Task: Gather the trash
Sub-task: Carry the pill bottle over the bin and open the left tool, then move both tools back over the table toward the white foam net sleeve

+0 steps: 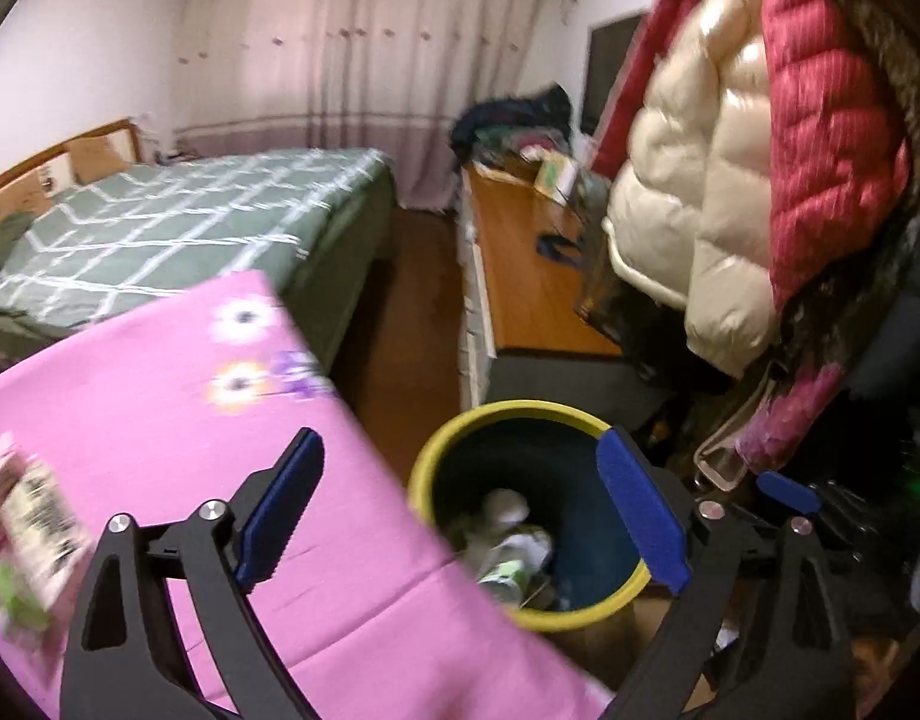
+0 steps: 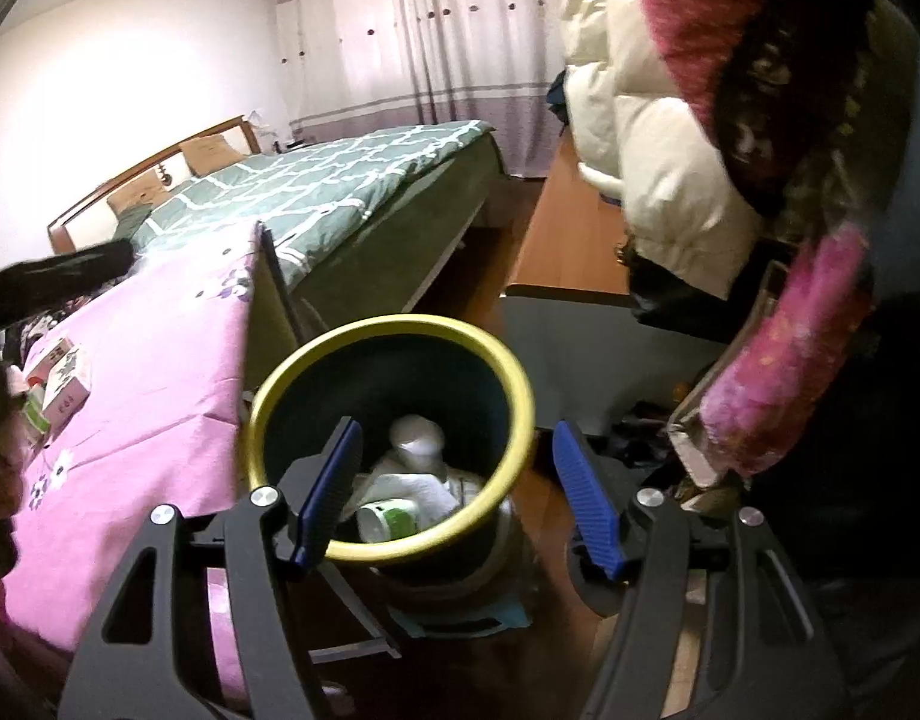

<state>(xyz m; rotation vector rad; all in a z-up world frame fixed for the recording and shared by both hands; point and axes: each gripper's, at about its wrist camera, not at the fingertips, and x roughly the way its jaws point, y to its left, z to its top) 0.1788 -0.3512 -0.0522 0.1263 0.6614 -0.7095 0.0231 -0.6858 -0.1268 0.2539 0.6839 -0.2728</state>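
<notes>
A trash bin [image 1: 520,408] with a yellow rim and dark blue inside stands on the floor beside a table with a pink flowered cloth [image 1: 159,420]. Crumpled white paper and a green-and-white container [image 2: 393,519] lie in the bin [image 2: 399,324]. My left gripper [image 1: 460,444] is open wide over the table's corner and the bin's left rim, with nothing between its fingers. My right gripper [image 2: 453,429] hangs open directly above the bin's mouth and holds nothing. A blurred printed packet [image 1: 27,516] lies on the cloth at the far left. In the right wrist view small boxes [image 2: 66,384] sit on the cloth [image 2: 147,372].
A bed with a green checked cover [image 1: 159,222] fills the left background. A wooden desk [image 1: 520,276] with clutter runs along the right. Cream and red puffer jackets [image 1: 730,180] hang close on the right, above the bin. A dark sleeve [image 2: 57,282] reaches in at the left.
</notes>
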